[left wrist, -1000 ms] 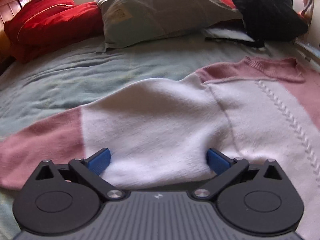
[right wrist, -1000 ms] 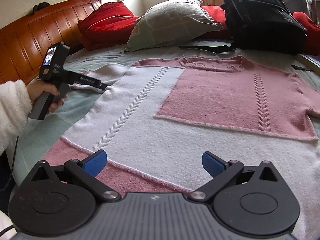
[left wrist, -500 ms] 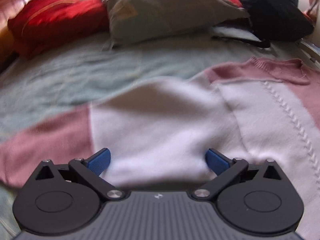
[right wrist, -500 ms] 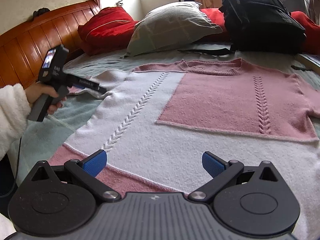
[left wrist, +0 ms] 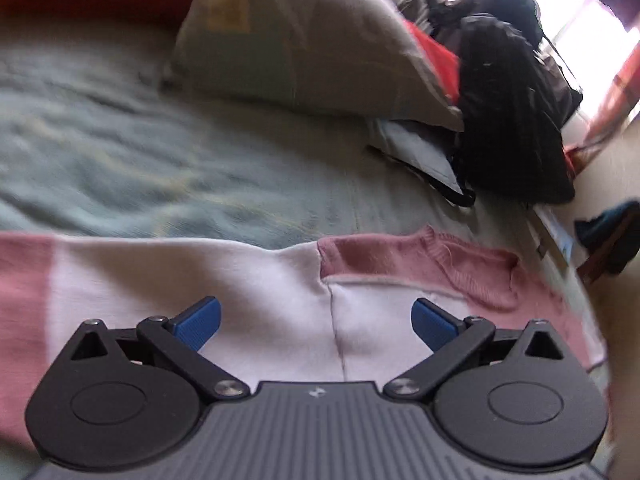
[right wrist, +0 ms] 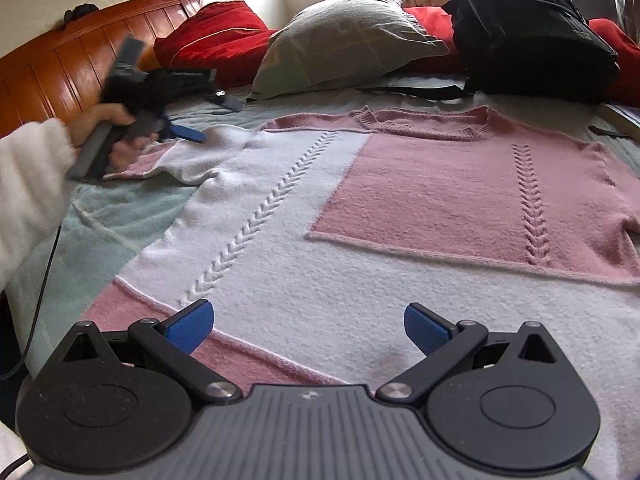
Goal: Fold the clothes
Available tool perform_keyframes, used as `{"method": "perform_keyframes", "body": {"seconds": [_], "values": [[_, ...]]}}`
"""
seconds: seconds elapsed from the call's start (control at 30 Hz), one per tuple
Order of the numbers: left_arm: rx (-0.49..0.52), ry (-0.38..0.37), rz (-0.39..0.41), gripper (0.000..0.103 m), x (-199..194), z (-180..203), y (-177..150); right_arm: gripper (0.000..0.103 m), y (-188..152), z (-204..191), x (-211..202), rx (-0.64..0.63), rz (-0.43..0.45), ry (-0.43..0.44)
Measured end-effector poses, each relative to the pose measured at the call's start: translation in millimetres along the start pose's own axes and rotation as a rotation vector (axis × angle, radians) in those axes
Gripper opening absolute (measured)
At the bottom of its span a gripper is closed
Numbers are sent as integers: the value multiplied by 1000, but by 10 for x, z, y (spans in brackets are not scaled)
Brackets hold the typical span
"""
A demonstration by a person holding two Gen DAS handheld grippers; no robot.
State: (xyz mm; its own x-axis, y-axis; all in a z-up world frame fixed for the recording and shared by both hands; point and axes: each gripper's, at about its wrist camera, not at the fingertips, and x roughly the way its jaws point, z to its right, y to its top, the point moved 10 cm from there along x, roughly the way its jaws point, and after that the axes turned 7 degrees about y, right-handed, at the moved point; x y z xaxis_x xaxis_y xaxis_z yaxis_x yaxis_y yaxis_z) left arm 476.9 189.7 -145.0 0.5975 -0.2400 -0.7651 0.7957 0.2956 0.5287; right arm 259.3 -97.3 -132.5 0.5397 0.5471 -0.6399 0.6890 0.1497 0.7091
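Plainly both claws gape empty: left claw (left wrist: 316, 320) over the sweater (right wrist: 400, 208) sleeve, right claw (right wrist: 306, 326) at its hem

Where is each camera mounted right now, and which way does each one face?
Left wrist: rides the left tongs, open, low over the pink-and-white knit sweater at its shoulder, facing the grey pillow; no body shows.
Right wrist: rides the right tongs, open, at the sweater's hem, facing the wooden headboard; the hand holding the left tongs and a white fluffy sleeve show.
Shared: sweater, pillow, black backpack.
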Motion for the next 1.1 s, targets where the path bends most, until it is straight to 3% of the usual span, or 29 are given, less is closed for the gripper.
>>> {"method": "perform_keyframes", "body": {"seconds": [0.17, 0.33, 0.43, 0.67, 0.73, 0.87, 0.97, 1.1], "values": [[-68, 53, 62, 101, 300, -168, 211, 103, -56, 70, 54, 15, -19, 3], [-60, 111, 80, 101, 301, -159, 322, 103, -75, 75, 34, 12, -14, 6], [-4, 69, 110, 101, 50, 1, 295, 103, -70, 75, 16, 12, -9, 7], [0, -19, 32, 101, 148, 172, 96, 103, -69, 2, -13, 2, -8, 4], [-11, 43, 38, 101, 330, 45, 103, 103, -69, -15, -49, -14, -5, -7], [-63, 87, 89, 100, 216, -15, 202, 103, -72, 23, -108, -34, 1, -44], [-6, 21, 96, 100, 52, 265, 180, 103, -70, 66, -91, -14, 5, -46], [65, -158, 49, 101, 58, 858, 67, 103, -81, 97, -31, 17, 3, -34]]}}
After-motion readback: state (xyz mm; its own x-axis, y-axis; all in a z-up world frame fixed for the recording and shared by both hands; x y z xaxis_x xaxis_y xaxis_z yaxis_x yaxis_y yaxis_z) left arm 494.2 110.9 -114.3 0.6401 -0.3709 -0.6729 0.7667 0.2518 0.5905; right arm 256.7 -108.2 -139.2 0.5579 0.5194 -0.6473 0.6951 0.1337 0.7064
